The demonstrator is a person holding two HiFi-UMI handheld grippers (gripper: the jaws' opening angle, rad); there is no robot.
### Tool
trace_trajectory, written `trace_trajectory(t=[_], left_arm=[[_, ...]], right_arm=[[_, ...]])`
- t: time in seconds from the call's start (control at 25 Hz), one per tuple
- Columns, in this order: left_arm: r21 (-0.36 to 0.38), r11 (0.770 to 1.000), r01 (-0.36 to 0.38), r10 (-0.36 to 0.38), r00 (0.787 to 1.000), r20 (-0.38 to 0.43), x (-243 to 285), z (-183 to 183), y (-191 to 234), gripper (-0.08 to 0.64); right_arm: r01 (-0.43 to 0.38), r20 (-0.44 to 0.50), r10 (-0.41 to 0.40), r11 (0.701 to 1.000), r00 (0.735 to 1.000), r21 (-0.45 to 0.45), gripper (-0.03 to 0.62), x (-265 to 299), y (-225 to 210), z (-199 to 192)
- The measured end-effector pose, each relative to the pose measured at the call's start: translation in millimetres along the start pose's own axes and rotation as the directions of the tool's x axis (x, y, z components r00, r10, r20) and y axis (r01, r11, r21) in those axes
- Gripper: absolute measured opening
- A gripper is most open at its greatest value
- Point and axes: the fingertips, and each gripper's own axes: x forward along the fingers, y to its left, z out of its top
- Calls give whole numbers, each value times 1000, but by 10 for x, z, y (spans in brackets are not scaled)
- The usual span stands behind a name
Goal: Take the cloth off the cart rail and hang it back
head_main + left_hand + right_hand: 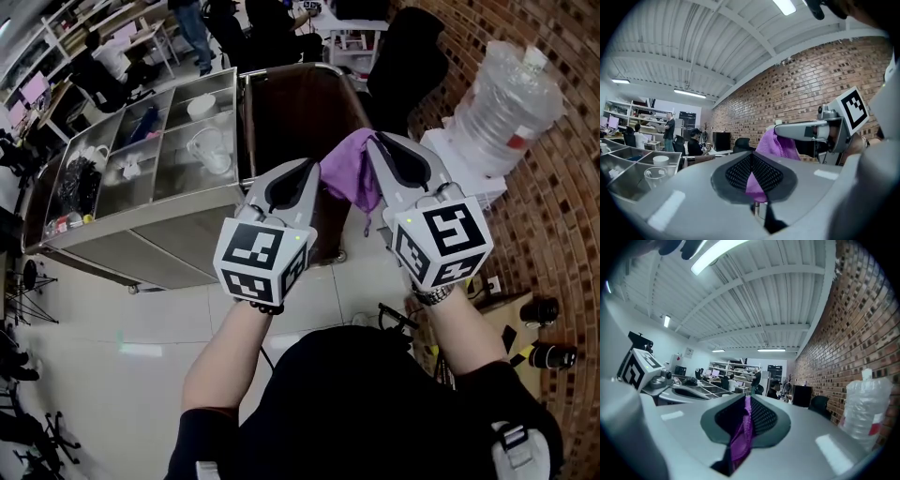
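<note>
A purple cloth [349, 174] hangs in the air between my two grippers, in front of the cart's end rail [286, 71]. My left gripper [316, 171] is shut on the cloth's left side; its own view shows purple fabric [754, 183] pinched between the black pads. My right gripper [372, 148] is shut on the cloth's right side, with a purple fold [742, 437] squeezed between its pads. In the left gripper view the cloth [780, 145] bunches up against the right gripper's jaw. Both grippers are held close together, tips pointing at the cart.
The steel cart [187, 246] has compartments holding a white cup [202, 107], a glass jug [210, 150] and small items. A water bottle [506, 108] stands by the brick wall at right. Black chairs [403, 61] and people sit beyond the cart.
</note>
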Motion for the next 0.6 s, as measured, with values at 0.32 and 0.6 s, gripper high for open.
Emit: trace_trajectory(t=[0.32, 0.6], left_arm=[[-1, 1000, -20, 20, 999, 47, -63, 94, -134, 0], [-9, 999, -40, 40, 998, 38, 120, -28, -267, 0]], right_arm=[[-56, 27, 56, 998, 998, -6, 32, -209, 27, 13], [-103, -1, 103, 995, 995, -7, 34, -261, -71, -210]])
